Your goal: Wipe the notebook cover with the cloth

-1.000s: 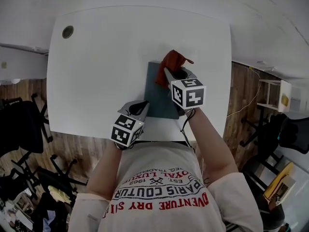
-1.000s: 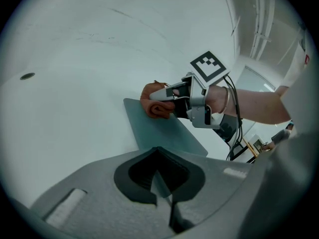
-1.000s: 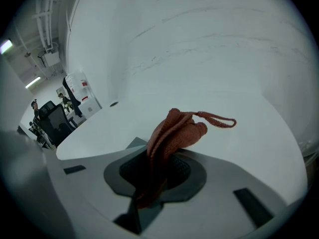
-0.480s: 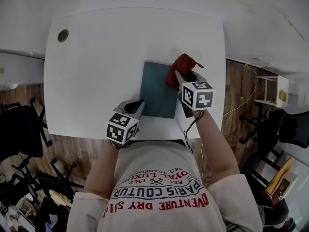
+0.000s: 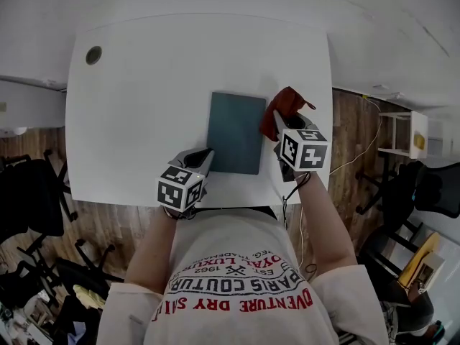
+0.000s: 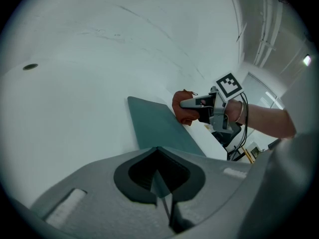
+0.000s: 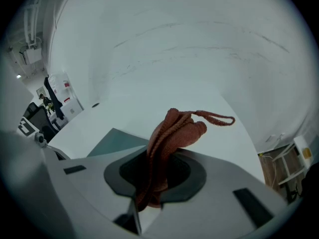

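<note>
A dark teal notebook (image 5: pixel 236 132) lies flat on the white table (image 5: pixel 144 99), near its front edge. My right gripper (image 5: pixel 282 125) is shut on a rust-red cloth (image 5: pixel 283 109), which bunches out past the jaws just right of the notebook's right edge. In the right gripper view the cloth (image 7: pixel 172 143) hangs between the jaws, with a loop (image 7: pixel 214 117) sticking out, and the notebook (image 7: pixel 115 142) lies to the left. My left gripper (image 5: pixel 203 158) is shut and holds nothing, at the notebook's near left corner. The left gripper view shows the notebook (image 6: pixel 157 128) ahead and the right gripper (image 6: pixel 192 103) with the cloth (image 6: pixel 182 109).
A round cable hole (image 5: pixel 93 54) sits at the table's far left corner. The table's right edge (image 5: pixel 330 106) lies close to the right gripper, with wood floor beyond. Office chairs (image 5: pixel 29 192) stand to the left and a white stool (image 5: pixel 402 135) to the right.
My right gripper has carried the cloth rightward, from the notebook's top right part to just off its right edge. The left gripper has barely moved.
</note>
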